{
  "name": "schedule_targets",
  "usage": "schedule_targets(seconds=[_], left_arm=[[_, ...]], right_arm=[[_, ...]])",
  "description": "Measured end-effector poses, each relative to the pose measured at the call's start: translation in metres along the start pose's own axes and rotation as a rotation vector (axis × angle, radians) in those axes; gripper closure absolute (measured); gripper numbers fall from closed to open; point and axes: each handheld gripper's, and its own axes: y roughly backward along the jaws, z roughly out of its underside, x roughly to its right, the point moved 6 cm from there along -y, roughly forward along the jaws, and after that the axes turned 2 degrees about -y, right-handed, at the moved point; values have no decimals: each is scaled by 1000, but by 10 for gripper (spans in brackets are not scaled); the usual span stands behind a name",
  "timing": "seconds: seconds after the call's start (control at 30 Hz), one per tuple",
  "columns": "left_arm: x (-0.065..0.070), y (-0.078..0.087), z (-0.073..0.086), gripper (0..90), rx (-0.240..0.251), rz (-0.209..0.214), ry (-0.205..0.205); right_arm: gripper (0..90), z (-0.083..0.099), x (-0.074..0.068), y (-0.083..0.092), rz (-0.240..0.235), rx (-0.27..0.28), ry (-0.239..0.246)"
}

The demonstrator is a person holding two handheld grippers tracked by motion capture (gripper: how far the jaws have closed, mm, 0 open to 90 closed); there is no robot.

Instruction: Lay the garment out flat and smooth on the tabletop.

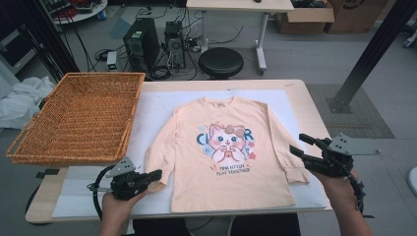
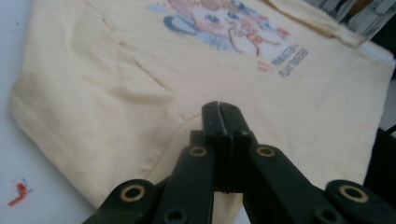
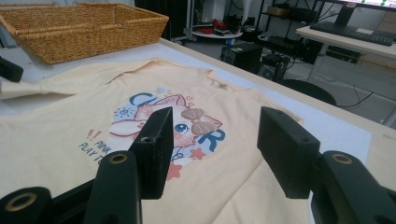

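High view first: a peach shirt [image 1: 226, 152] is spread flat, front up, on the bench [image 1: 295, 88], with the kitten print facing the camera. A wicker basket [image 1: 78, 118] sits just left of the shirt, hanging a bit off the bench edge. The left gripper [image 1: 156, 174] is right at the shirt's left cuff, and the right gripper [image 1: 301, 145] hovers just off the shirt's right sleeve, near that cuff.

Left gripper view: the jaws are pressed together with the tips sitting on the fabric at the sleeve end. Looks like they've pinched the cuff, but honestly I can't see cloth between the pads, so I'd call it shut and leave it there.

Right gripper view: the jaws are spread, nothing between them, looking across the shirt with the print straight ahead and the basket beyond the shirt's far side.

My read: this is the start of a fold, the sleeve-grabbing step. Left side seems set; the right one next needs to drop onto its cuff and close, then both sleeves get carried in over the print.
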Motion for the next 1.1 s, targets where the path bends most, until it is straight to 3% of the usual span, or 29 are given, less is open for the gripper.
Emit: schedule_targets(seconds=[0.1,0.23,0.33,0.37,0.5,0.53,0.57,0.63,0.73,1.0,1.1], left_arm=[[4,0,-1,900,17,24,0],[8,6,-5,900,92,60,11],[10,9,-7,900,102,83,8],[11,9,-7,900,99,84,5],[13,0,4,897,-4,42,-59],[13,-5,7,878,-17,44,-52],[13,-9,8,747,-34,44,-41],[13,-13,9,651,-47,42,-46],[13,-10,3,622,-16,52,-39],[11,0,-21,527,10,49,-99],[12,2,-35,471,32,43,-88]], right_arm=[[461,0,-1,-2,-3,-1,2],[461,1,-4,-5,-11,-5,4],[462,1,-5,-6,-13,-7,5],[462,1,-5,-6,-13,-7,4],[462,1,-5,-5,-12,-5,5],[461,1,-6,-6,-12,-6,6],[462,0,-6,-6,-12,-6,7],[461,0,-7,-7,-14,-5,8],[462,-2,-8,-6,-16,-4,11],[458,1,-2,-4,-13,-2,5],[448,3,-1,-4,-16,-4,4]])
